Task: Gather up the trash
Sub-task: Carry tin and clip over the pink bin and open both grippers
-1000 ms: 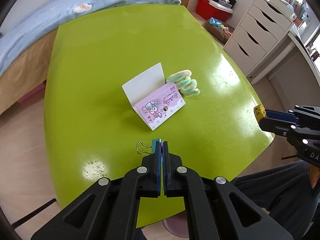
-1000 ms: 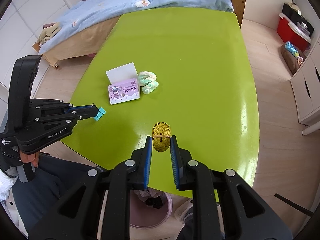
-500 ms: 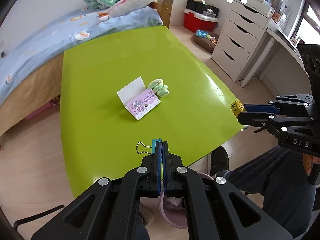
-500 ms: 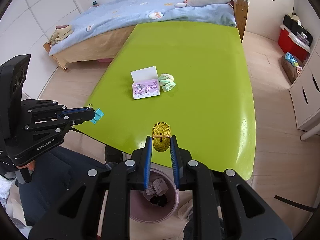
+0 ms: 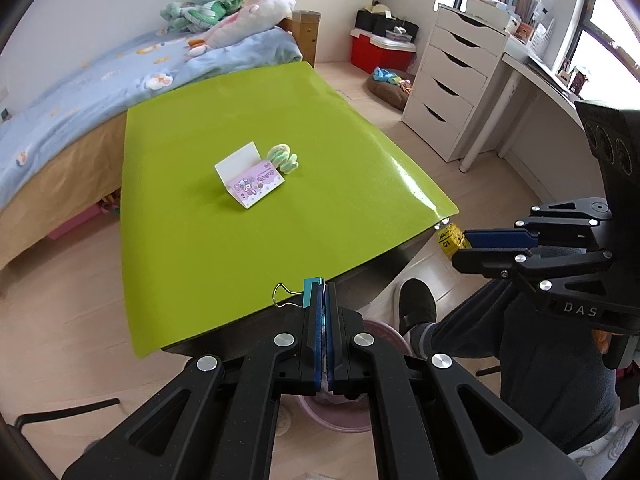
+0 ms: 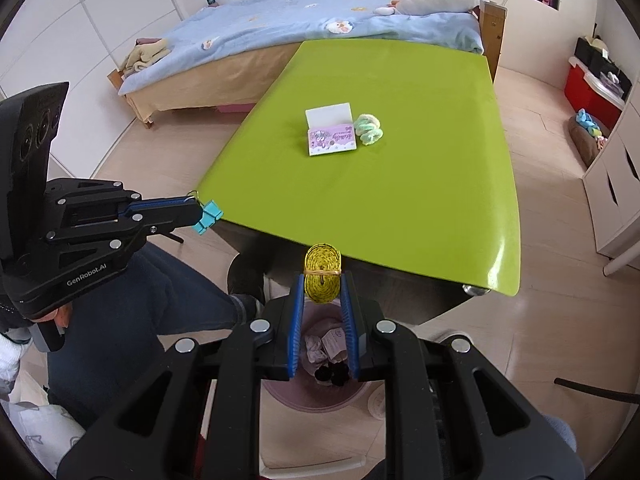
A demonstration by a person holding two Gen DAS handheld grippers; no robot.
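My left gripper [image 5: 320, 286] is shut on a teal binder clip [image 5: 309, 292], also seen in the right wrist view [image 6: 206, 217], held off the near edge of the green table [image 5: 192, 240]. My right gripper [image 6: 322, 280] is shut on a rolled yellow tape measure [image 6: 322, 276], bound with a rubber band, above a pink trash bin [image 6: 316, 392] that holds crumpled paper. The bin's rim also shows under my left gripper [image 5: 340, 420]. A pink card box [image 6: 331, 139] and a green-white hair tie [image 6: 369, 128] lie on the table.
A bed with a blue cover [image 6: 300, 24] stands beyond the table. White drawers [image 5: 452, 80] and a red box [image 5: 380, 50] are at the right. The person's legs and shoe [image 5: 416, 304] are beside the bin.
Both grippers have pulled back from over the table toward its near edge, still holding their objects. The trash bin has come into view beneath them.
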